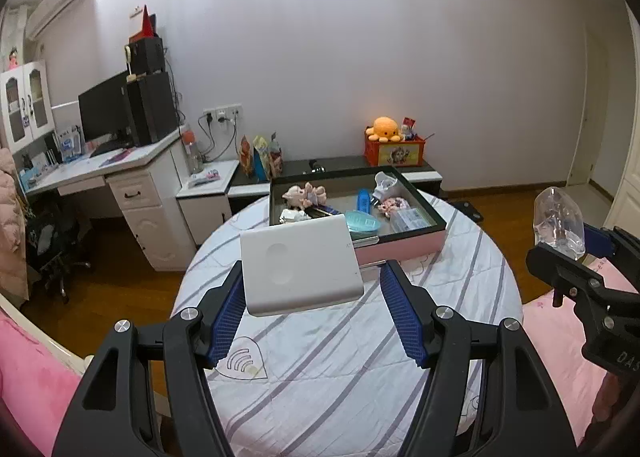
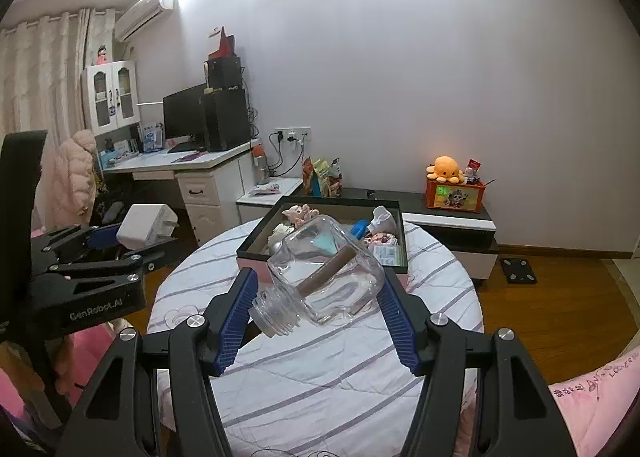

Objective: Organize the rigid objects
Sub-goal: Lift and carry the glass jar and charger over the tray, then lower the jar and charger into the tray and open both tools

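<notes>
Left gripper (image 1: 312, 311) jaws clamped on white charger (image 1: 300, 265), right gripper (image 2: 316, 321) on glass jar (image 2: 324, 277), cluttered tray (image 1: 400, 243) ahead.

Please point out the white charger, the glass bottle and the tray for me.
white charger (image 1: 300, 257), left wrist view, flat top face.
glass bottle (image 2: 332, 277), right wrist view, clear body.
tray (image 1: 400, 247), left wrist view, pink front wall.

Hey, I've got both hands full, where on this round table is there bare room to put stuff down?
The striped tablecloth is bare from the near edge up to the pink-sided tray, with narrower open strips left and right of it. The tray itself is crowded with small items. The left gripper holds a white charger; the right gripper holds a glass jar.
</notes>
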Demonstrator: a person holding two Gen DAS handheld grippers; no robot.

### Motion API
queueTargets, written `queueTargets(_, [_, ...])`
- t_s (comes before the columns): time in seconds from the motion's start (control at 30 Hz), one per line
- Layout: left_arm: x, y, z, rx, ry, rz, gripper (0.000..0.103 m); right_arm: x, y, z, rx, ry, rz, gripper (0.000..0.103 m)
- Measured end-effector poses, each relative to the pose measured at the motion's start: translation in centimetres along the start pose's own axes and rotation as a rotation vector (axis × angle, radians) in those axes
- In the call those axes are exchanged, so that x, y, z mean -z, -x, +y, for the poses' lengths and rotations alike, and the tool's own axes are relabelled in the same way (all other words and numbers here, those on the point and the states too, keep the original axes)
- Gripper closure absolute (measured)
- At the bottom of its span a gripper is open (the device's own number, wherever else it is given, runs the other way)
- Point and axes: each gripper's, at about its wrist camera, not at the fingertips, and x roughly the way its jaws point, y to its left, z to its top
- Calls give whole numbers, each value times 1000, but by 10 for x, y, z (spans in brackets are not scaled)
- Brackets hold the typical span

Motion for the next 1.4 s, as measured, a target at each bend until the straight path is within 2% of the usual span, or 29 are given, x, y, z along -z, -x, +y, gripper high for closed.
queueTargets(0.27, [-7,-19,-1,-6,4,29,35,-5,-10,-11,4,-27,13,40])
queueTargets(0.47, [-30,-49,1,-1,-2,45,35,-20,-34,-21,11,-31,18,40])
queueTargets(0.67, [-66,-112,2,-13,-17,98,35,-45,-95,-37,12,-23,54,40])
queueTargets(0.9, [-97,-199,5,-29,-29,171,35,-63,-190,-64,22,-39,139,40])
queueTargets(0.97, [-99,-224,9,-42,-19,201,35,-64,-210,-69,35,-49,162,40])
queueTargets(1.07, [-97,-253,14,0,-6,249,35,-59,-238,-75,31,-60,202,40])
queueTargets(1.13, [-92,-268,15,-18,-7,283,35,-55,-255,-80,22,-71,235,40])
queueTargets(1.2, [-88,-276,16,-39,-12,289,35,-52,-265,-83,30,-76,255,40])
queueTargets(1.33, [-83,-293,19,-8,-2,336,35,-45,-275,-86,29,-85,290,40])
queueTargets(1.4, [-82,-295,18,-16,-13,342,35,-45,-275,-86,28,-88,295,40])
